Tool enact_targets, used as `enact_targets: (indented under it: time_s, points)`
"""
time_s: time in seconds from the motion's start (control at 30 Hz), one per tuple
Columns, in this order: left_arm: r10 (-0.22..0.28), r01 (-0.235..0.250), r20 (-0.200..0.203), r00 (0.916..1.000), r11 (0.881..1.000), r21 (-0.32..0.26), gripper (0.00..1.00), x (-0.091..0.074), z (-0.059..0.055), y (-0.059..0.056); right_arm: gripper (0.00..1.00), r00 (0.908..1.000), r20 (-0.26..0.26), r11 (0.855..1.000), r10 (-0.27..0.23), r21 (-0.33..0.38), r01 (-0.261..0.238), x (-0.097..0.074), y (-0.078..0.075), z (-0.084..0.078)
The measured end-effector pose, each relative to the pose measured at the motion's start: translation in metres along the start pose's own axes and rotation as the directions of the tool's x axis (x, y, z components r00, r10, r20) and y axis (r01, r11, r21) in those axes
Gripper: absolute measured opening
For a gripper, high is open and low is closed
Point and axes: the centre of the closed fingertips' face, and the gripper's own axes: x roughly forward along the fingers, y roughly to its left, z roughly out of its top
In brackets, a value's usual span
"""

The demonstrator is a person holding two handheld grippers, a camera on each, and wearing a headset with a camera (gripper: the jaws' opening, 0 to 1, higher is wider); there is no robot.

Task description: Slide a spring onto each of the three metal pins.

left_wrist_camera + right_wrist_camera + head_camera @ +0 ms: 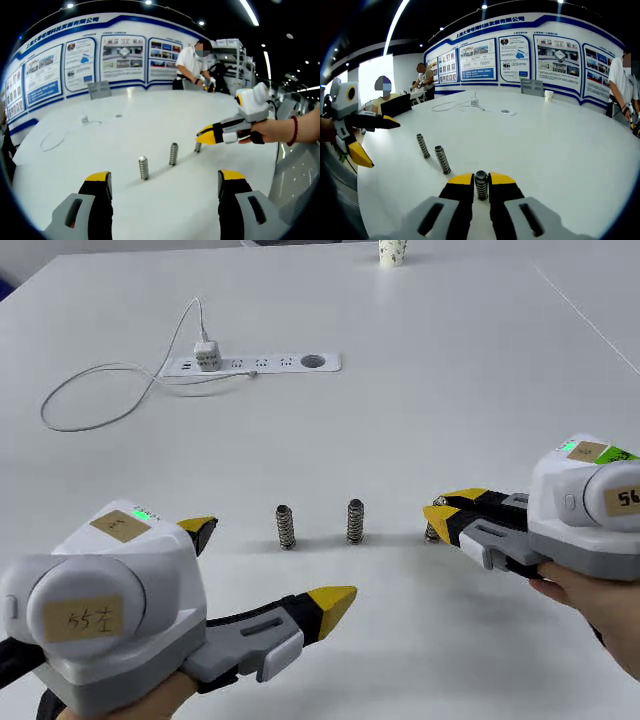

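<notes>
Two springs [286, 527] [355, 521] stand upright in a row on the white table [420, 400]; whether a pin is inside each is hard to tell. A third spring [481, 185] stands at the right end of the row, and my right gripper [480, 181] is shut on it. In the head view the right gripper [445, 510] hides most of that third spring [432, 533]. My left gripper [266, 562] is held open in front of the two left springs, touching nothing. The left gripper view shows its open jaws with all three springs [143, 167] [173, 154] [198, 147] beyond them.
A white power strip [250, 364] with a plugged charger and a looping cable [100, 390] lies at the back left. A paper cup [393, 251] stands at the far edge. People stand by the wall displays beyond the table.
</notes>
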Motion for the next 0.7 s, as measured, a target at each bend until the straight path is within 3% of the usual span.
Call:
enact_targets:
  time_s: [0.4,0.7]
  points:
    - [0.012,-0.012,-0.015,0.9998,1.000,0.002,0.88,-0.003,0.001,0.011,0.31,0.9999,-0.002,1.000,0.016,0.021,-0.016,-0.017,0.006,0.011]
    - [0.004,-0.004,-0.027,0.9996,1.000,0.003,0.90,-0.004,0.000,0.016,0.50,0.9981,-0.042,0.997,0.044,0.060,-0.042,-0.034,0.011,0.012]
